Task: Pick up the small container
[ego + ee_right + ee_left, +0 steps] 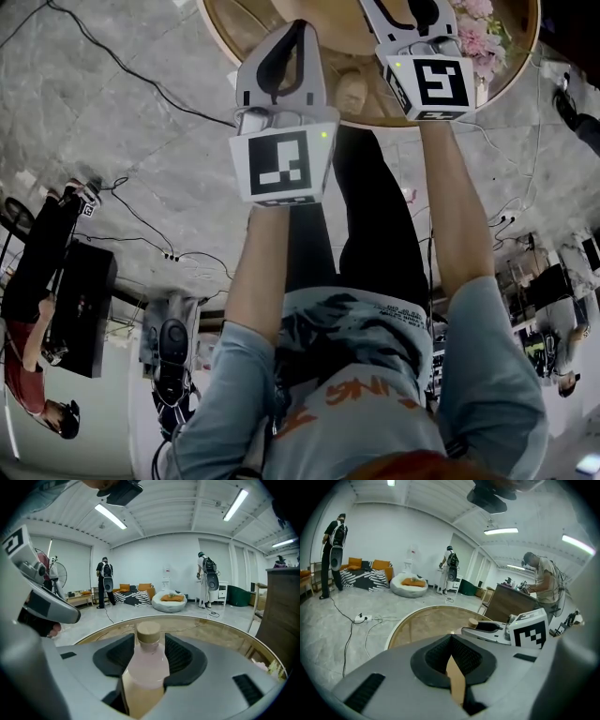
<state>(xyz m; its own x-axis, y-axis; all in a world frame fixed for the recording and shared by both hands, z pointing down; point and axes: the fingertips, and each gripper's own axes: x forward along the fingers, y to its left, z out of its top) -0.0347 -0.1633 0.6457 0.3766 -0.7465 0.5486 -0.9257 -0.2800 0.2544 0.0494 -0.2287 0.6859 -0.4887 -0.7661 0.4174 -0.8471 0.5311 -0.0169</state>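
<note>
Small container [145, 667] upright on round table [220, 632], dead ahead between spread, unpressing jaws of right gripper [149, 639]; long axis vertical; left gripper [451, 638] clenched empty, farther off.

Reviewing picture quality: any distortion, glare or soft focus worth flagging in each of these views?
Head view: even light, sharp, no glare; the round table is cropped at the top edge. Left gripper view: strong fisheye bend, dark corners, the ceiling strip light blown out white. Right gripper view: same fisheye; the small bottle between the jaws looks slightly soft, the room behind clear.
</note>
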